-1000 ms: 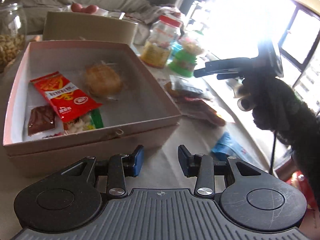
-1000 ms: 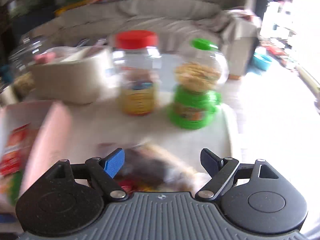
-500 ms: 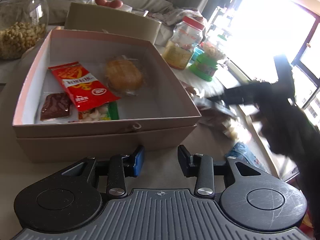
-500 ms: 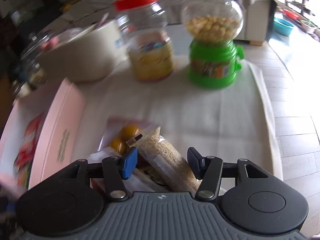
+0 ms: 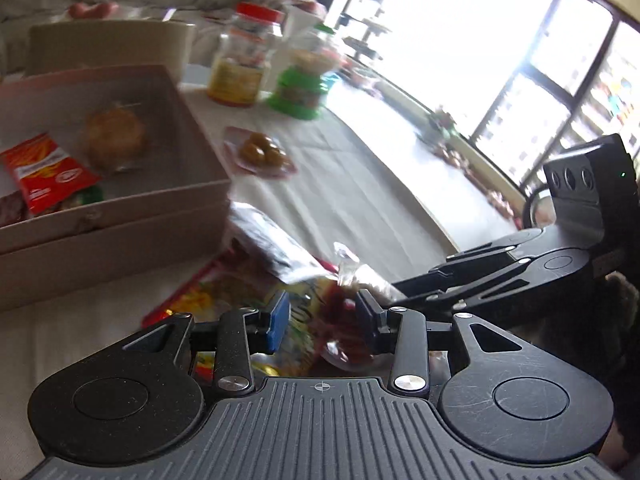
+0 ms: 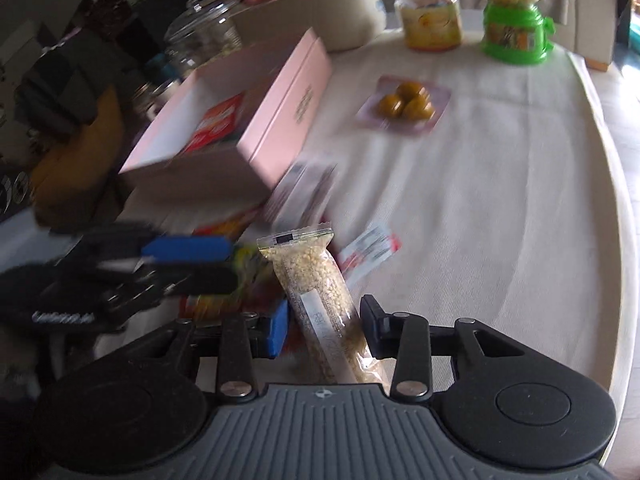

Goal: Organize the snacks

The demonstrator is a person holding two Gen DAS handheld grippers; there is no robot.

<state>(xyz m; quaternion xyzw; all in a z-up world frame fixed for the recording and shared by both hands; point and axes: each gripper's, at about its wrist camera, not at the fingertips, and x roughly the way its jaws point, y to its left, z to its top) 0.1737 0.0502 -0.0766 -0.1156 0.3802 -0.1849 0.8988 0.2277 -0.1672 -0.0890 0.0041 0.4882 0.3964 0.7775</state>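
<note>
A pink box (image 5: 120, 216) (image 6: 280, 120) on the table holds a red packet (image 5: 44, 170), a wrapped bun (image 5: 114, 138) and other snacks. Loose snacks lie in a pile to its right. My right gripper (image 6: 323, 326) has its jaws on both sides of a clear bag of pale grains (image 6: 316, 300), which lies between them; whether they press it is unclear. My left gripper (image 5: 322, 320) is open over a yellow-red packet (image 5: 304, 320) in the pile. A tray of three brown balls (image 6: 404, 102) (image 5: 262, 154) lies farther out.
A red-lidded jar (image 5: 244, 56) (image 6: 430, 20) and a green candy dispenser (image 5: 306, 76) (image 6: 514, 16) stand at the far end. A beige container (image 5: 108, 46) and a glass jar (image 6: 204, 38) stand behind the box. The table edge (image 6: 616, 200) curves on the right.
My left gripper has swung right from the box to the snack pile. My right gripper has moved back and lower along the grain bag. Both jaw gaps look unchanged.
</note>
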